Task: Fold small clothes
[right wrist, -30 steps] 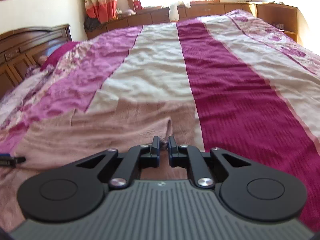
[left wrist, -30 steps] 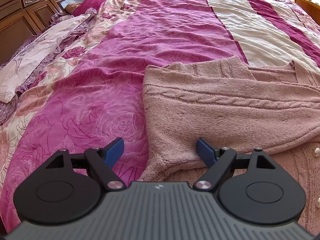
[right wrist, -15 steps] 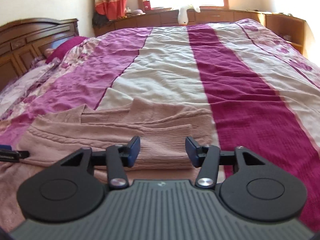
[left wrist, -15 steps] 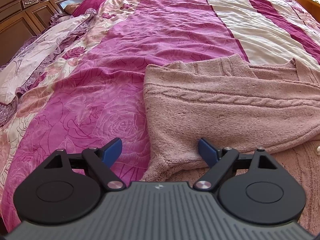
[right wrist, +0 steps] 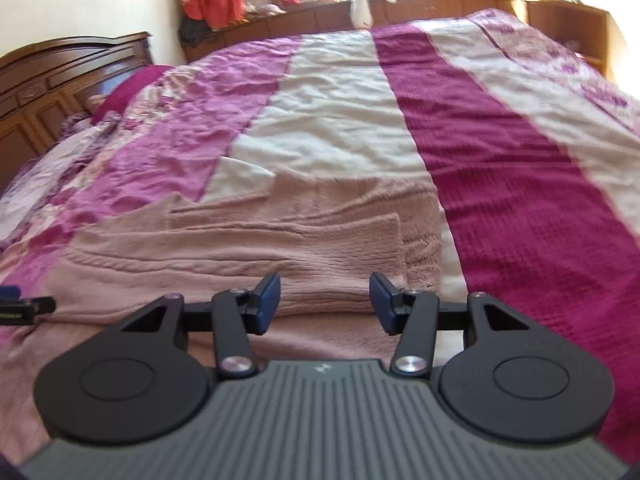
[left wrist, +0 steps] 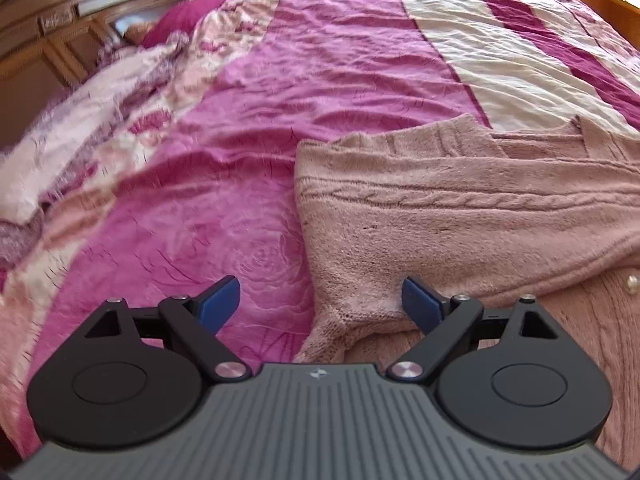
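Observation:
A dusty-pink cable-knit cardigan (left wrist: 460,216) lies on the bed, with one part folded across its body and pearl buttons showing at the right edge. My left gripper (left wrist: 320,302) hovers open over the cardigan's left corner, nothing between its blue-tipped fingers. In the right wrist view the same cardigan (right wrist: 248,248) spreads ahead, its folded sleeve ending just beyond my right gripper (right wrist: 324,300), which stands open and empty above the knit. The left gripper's tip (right wrist: 24,306) shows at the far left edge.
The cardigan rests on a bedspread (right wrist: 500,168) striped in magenta, pink and cream. A dark wooden headboard (left wrist: 60,40) and pillows stand at the left. A low wooden shelf (right wrist: 420,4) with a white soft toy runs along the far side under a window.
My right gripper was shut a second ago, opened, and now stands wider and drawn back from the folded sleeve. The left gripper stayed open and lifted slightly.

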The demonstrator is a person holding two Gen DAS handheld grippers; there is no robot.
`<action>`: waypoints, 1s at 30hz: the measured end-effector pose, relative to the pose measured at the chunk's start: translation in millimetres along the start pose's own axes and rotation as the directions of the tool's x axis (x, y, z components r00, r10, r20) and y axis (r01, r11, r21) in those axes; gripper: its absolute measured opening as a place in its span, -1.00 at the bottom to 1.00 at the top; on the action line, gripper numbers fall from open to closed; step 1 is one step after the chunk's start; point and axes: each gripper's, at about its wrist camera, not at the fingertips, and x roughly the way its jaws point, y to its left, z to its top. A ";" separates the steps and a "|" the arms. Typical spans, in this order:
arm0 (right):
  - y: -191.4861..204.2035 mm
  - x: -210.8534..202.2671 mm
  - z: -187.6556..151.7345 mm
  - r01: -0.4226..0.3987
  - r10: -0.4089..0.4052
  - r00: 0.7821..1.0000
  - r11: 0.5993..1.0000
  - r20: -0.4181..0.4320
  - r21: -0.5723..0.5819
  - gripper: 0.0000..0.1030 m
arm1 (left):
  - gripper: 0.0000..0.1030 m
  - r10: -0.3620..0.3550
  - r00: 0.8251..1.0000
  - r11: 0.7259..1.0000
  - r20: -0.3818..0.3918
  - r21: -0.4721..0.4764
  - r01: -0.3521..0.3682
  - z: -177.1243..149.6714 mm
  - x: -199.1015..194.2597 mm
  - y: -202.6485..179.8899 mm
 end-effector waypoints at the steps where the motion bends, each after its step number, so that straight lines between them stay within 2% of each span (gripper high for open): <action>1: 1.8 -8.9 -0.3 -0.011 0.011 1.000 1.000 0.003 -0.014 0.00 | 0.79 0.001 1.000 1.000 0.007 0.017 -0.001 -0.7 -5.4 -0.3; 12: 20.8 -82.2 -22.3 -0.124 0.116 0.991 0.983 -0.068 -0.132 0.02 | 0.79 -0.084 0.996 0.987 0.021 0.139 0.080 -20.1 -83.3 14.1; 17: 33.0 -108.3 -42.2 -0.149 0.131 0.986 0.970 -0.103 -0.194 0.23 | 0.80 -0.116 0.993 0.976 -0.008 0.183 0.115 -35.1 -113.7 15.9; 22: 45.8 -126.3 -63.1 -0.187 0.148 0.976 0.942 -0.157 -0.277 0.23 | 0.82 -0.146 0.989 0.963 -0.038 0.223 0.150 -59.8 -136.1 5.3; 30: 66.1 -144.1 -98.3 -0.268 0.157 0.947 0.868 -0.280 -0.417 0.23 | 0.84 -0.187 0.977 0.928 -0.106 0.307 0.211 -107.8 -155.0 -17.4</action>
